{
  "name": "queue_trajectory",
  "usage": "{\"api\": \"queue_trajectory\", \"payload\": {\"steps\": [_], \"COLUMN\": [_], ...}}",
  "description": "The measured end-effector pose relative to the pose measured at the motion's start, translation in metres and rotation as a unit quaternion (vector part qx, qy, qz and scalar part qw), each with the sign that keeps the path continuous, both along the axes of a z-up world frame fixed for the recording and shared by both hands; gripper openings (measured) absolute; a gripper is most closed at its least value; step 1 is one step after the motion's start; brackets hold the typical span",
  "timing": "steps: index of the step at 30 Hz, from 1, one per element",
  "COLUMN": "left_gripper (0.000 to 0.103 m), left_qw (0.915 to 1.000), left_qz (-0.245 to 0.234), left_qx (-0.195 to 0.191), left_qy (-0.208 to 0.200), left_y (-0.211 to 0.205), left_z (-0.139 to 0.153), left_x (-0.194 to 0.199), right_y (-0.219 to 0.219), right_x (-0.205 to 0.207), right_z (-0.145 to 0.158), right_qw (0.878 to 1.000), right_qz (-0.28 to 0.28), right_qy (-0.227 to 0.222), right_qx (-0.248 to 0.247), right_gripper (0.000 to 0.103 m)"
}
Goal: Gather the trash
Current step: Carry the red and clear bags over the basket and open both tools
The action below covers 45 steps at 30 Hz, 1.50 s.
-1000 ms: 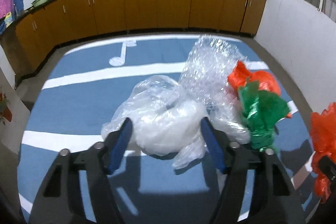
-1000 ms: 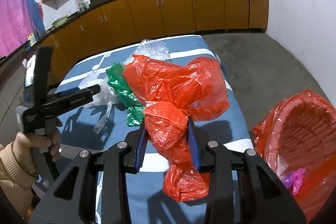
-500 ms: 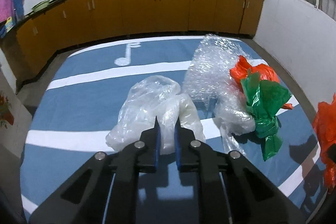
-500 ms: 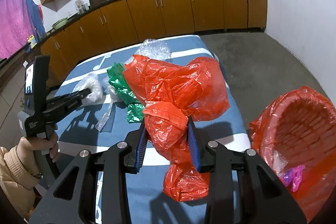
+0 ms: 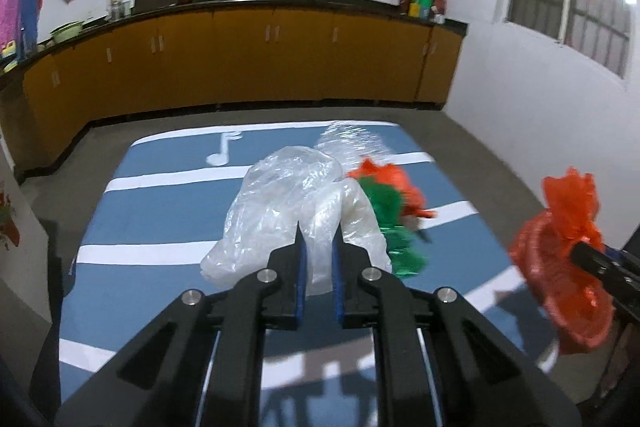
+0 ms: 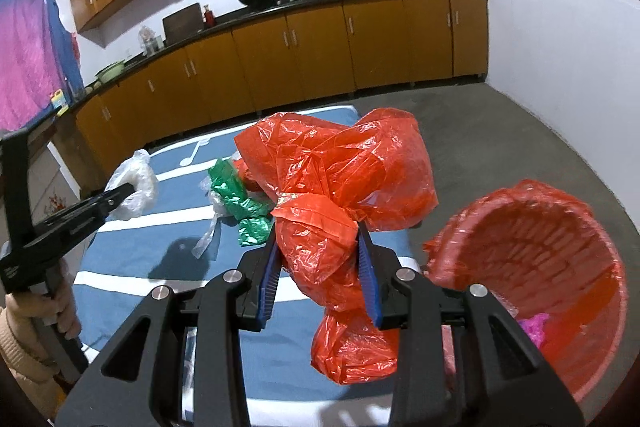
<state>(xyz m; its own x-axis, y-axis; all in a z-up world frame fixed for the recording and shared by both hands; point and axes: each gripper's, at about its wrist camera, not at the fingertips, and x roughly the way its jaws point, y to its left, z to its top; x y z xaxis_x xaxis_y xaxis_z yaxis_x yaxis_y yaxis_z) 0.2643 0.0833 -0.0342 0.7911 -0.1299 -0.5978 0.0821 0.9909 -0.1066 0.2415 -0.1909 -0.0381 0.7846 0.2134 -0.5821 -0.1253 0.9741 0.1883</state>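
Left wrist view: my left gripper (image 5: 318,255) has just closed its fingers on the clear plastic bag (image 5: 296,211), which a second ago lay loose between wide-open fingers on the blue striped worktop (image 5: 160,227); it now appears lifted clear, though motion blur makes the gap hard to judge. My right gripper (image 6: 318,267) keeps its fingers clamped on the crumpled red bag (image 6: 340,187), carried up beside the red-lined basket (image 6: 560,247) off the worktop's right edge. Left behind are the green bag (image 6: 240,203), a smaller red scrap (image 5: 396,183) and bubble wrap (image 5: 352,143). With both hands loaded, I judge the drop into the basket comes next, then a return for the rest.
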Motion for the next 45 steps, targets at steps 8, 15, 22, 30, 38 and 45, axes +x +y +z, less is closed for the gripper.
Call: {"api": "queue_trajectory", "payload": {"steps": [8, 15, 22, 30, 38, 45], "left_gripper": [0.012, 0.012, 0.012, 0.012, 0.012, 0.012], "left_qw": [0.9981, 0.9943, 0.9886, 0.9809, 0.9741, 0.967], "left_qz": [-0.057, -0.1, -0.145, -0.188, -0.219, -0.246], "left_qx": [-0.009, -0.01, -0.023, -0.04, -0.051, -0.066], "left_qy": [-0.022, -0.034, -0.036, -0.03, -0.021, -0.005], "left_y": [-0.046, -0.083, -0.12, -0.158, -0.187, -0.215], "left_z": [0.025, 0.036, 0.041, 0.038, 0.031, 0.02], "left_x": [-0.029, -0.049, -0.055, -0.057, -0.056, -0.048], "right_y": [-0.031, -0.067, -0.105, -0.136, -0.155, -0.166], "right_x": [-0.026, -0.046, -0.06, -0.069, -0.074, -0.071], "right_z": [0.016, 0.023, 0.021, 0.019, 0.017, 0.016], "right_qw": [0.999, 0.997, 0.992, 0.987, 0.983, 0.981], "right_qz": [-0.035, -0.077, -0.12, -0.159, -0.18, -0.189], "right_qy": [-0.023, -0.032, -0.028, -0.029, -0.031, -0.033], "right_qx": [-0.011, -0.005, 0.0, 0.004, 0.009, 0.015], "right_gripper": [0.036, 0.036, 0.036, 0.036, 0.036, 0.036]}}
